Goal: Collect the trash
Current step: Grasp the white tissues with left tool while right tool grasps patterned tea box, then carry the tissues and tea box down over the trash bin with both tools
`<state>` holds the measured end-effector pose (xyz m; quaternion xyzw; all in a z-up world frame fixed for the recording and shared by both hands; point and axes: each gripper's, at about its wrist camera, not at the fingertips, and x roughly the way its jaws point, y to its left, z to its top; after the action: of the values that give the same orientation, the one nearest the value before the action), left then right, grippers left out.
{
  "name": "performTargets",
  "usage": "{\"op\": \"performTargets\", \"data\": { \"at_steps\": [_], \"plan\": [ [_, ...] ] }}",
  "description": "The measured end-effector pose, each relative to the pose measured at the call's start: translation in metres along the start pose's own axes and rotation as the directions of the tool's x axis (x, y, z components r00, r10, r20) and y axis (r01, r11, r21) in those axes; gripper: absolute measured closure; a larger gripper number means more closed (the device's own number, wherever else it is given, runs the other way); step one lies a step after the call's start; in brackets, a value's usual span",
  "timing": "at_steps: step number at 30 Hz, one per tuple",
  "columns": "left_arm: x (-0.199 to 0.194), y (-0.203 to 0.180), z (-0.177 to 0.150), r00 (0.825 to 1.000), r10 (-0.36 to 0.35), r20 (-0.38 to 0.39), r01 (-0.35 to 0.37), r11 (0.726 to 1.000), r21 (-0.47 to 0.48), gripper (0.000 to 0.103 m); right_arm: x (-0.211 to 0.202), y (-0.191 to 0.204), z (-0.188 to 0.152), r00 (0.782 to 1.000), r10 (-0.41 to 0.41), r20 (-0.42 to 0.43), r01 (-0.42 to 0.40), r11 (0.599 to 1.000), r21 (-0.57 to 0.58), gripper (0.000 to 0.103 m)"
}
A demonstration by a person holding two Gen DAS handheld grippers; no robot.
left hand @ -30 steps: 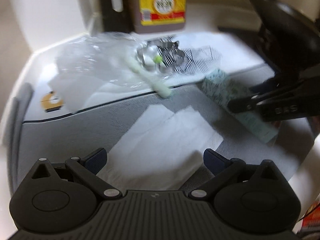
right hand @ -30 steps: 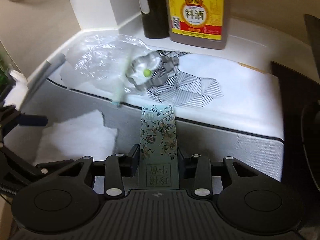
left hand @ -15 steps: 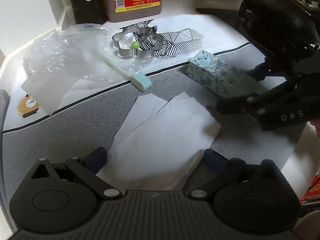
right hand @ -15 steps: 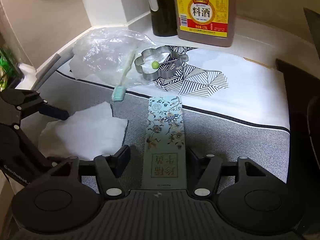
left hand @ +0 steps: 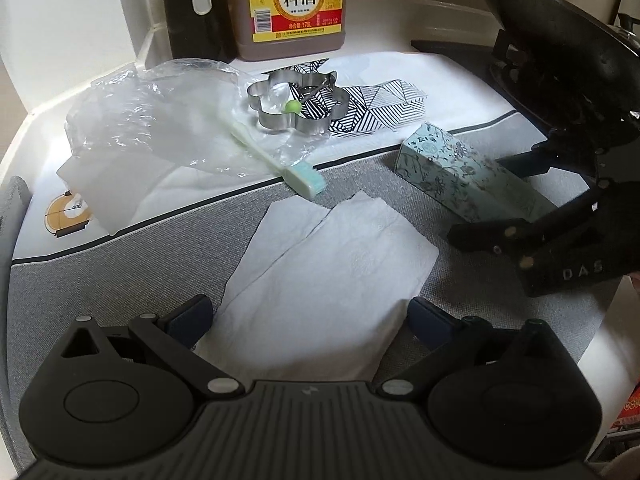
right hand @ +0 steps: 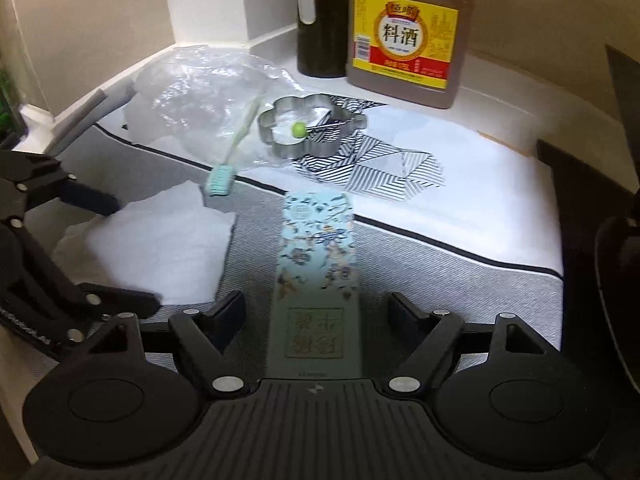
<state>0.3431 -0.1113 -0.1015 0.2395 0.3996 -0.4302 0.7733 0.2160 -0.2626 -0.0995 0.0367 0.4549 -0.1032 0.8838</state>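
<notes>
Currently, step in hand: two pickups, nothing gripped yet.
Left jaws: my left gripper point(left hand: 308, 316) is spread wide, straddling the white tissue point(left hand: 332, 264) lying flat on the grey mat point(left hand: 120, 264) near the counter's front edge.
Right jaws: my right gripper point(right hand: 316, 312) is spread either side of the floral box point(right hand: 318, 264), not touching.
Advice: press down before pinching tissue; centre on the box.
Unclear: box contents; pan point(left hand: 560, 40) cut off.

Tissue point(left hand: 328, 276) lies left of box point(left hand: 464, 172); toothbrush point(left hand: 276, 156) behind; bottle point(left hand: 290, 4) rearmost.
</notes>
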Motion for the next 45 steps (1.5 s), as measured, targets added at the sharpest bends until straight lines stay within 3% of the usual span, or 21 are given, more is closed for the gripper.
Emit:
{"op": "performTargets", "data": {
  "at_steps": [10,11,12,13,14,15,16,17,20,28,35,45],
  "plan": [
    [0.0,-0.001,0.0,1.0,0.02,0.017,-0.02,1.0,-0.018,0.0,-0.003,0.001,-0.004,1.0,-0.004,0.015,0.004,1.0,-0.002,0.022],
    [-0.001,-0.002,0.0,0.999,0.034,0.019,-0.034,0.999,-0.029,0.0,-0.004,0.001,-0.004,1.0,-0.009,0.016,0.009,1.0,0.001,0.027],
    [-0.003,-0.002,-0.001,0.999,0.046,0.027,-0.045,0.998,-0.04,0.006,-0.006,0.001,-0.004,1.0,-0.012,0.021,0.012,1.0,0.002,0.033],
    [-0.006,-0.003,-0.002,0.998,0.05,0.045,-0.047,0.998,-0.048,0.012,-0.008,0.001,-0.004,1.0,-0.012,0.027,0.012,1.0,0.002,0.051],
    [-0.01,-0.003,-0.002,0.996,0.059,0.063,-0.056,0.997,-0.054,0.033,-0.009,0.001,-0.003,1.0,-0.013,0.027,0.013,1.0,0.002,0.062],
    [-0.014,-0.002,-0.002,0.995,0.075,0.071,-0.071,0.995,-0.065,0.058,-0.009,0.0,-0.003,1.0,-0.017,0.022,0.017,1.0,0.004,0.062],
    [-0.016,0.0,-0.002,0.994,0.085,0.069,-0.079,0.993,-0.086,0.071,-0.01,0.0,-0.003,1.0,-0.017,0.022,0.017,1.0,0.006,0.062],
    [-0.018,0.002,-0.003,0.994,0.091,0.064,-0.084,0.991,-0.109,0.091,-0.01,0.0,-0.004,1.0,-0.018,0.025,0.018,1.0,0.011,0.062],
    [-0.023,0.008,-0.007,0.992,0.11,0.054,-0.099,0.979,-0.176,0.094,-0.014,0.001,-0.006,0.999,-0.011,0.033,0.009,0.999,0.036,0.062],
    [-0.067,-0.01,-0.038,0.98,0.188,0.064,-0.166,0.954,-0.248,0.094,-0.047,0.007,-0.011,0.995,0.013,0.099,-0.018,0.999,0.051,0.062],
    [-0.134,-0.038,-0.092,0.979,0.191,0.072,-0.158,0.931,-0.329,0.094,-0.098,0.036,-0.019,0.982,0.116,0.151,-0.111,0.993,-0.041,0.062],
    [-0.205,-0.059,-0.186,0.964,0.262,-0.039,-0.25,0.854,-0.456,0.094,-0.144,0.102,-0.056,0.942,0.334,0.029,-0.323,0.928,-0.186,0.061]
  ]
}}
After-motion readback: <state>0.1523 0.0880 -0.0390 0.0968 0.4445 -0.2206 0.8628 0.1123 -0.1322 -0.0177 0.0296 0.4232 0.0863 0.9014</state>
